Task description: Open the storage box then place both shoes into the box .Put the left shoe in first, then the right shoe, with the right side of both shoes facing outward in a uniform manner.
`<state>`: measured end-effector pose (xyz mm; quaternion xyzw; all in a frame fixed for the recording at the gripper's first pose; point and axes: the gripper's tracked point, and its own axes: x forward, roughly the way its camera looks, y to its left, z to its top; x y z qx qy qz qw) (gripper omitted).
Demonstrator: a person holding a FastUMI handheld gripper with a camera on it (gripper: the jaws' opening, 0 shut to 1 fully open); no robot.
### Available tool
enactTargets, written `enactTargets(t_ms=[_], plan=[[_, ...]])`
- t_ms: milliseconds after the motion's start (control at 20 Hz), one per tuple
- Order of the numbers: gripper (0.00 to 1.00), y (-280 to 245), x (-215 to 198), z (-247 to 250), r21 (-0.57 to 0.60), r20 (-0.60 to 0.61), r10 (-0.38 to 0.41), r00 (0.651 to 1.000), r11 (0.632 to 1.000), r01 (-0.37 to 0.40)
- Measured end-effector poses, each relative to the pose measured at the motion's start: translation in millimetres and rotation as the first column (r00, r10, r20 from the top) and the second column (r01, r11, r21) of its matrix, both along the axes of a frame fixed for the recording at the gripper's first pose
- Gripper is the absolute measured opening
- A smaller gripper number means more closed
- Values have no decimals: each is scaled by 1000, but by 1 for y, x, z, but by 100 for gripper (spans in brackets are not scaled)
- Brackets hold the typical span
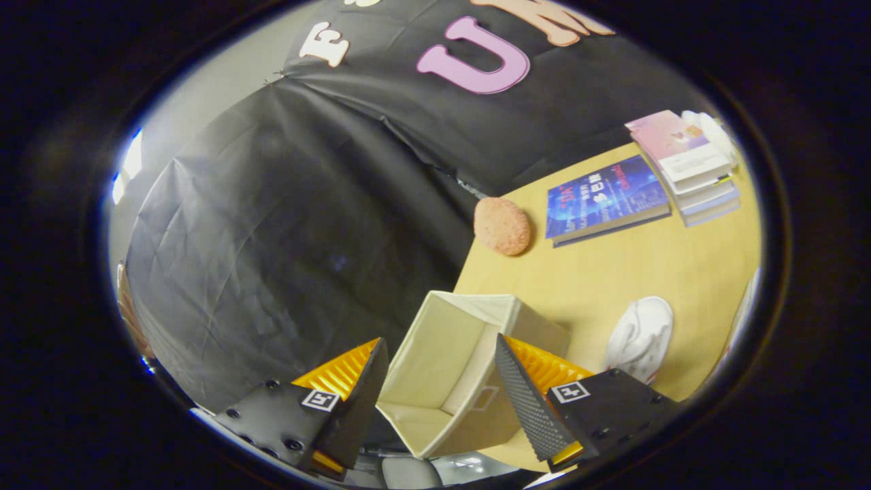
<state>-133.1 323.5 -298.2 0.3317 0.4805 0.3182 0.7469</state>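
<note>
Cream fabric fills the gap between my fingers: the storage box (452,371) sits there with its open mouth turned toward me, its inside bare. My gripper (441,367) is spread wide, jaws released, gripping nothing; the ridged pad of one finger (524,401) lies close along the box's side wall, though I cannot tell if it touches. The box rests at the near corner of a light wooden table (612,265). Just beside it, past my finger on that side, lies a white shoe (639,337) on the tabletop, apart from the box. Farther out, a round pinkish pad (502,226) sits at the table's edge, then a blue book (605,199) lying flat, and beyond that a stack of books (687,167) near the far corner.
</note>
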Motion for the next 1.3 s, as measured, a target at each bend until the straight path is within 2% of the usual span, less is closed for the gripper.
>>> enactTargets(t_ms=[250,550,900,1300], plan=[[97,-58,0,-45,-132,-29,-72,997,989,67],[97,-112,-13,-107,-295,-107,-143,984,950,106],[97,-141,-35,-162,-442,-213,-186,959,894,76],[97,-136,-40,-198,-521,-281,-205,937,853,30]])
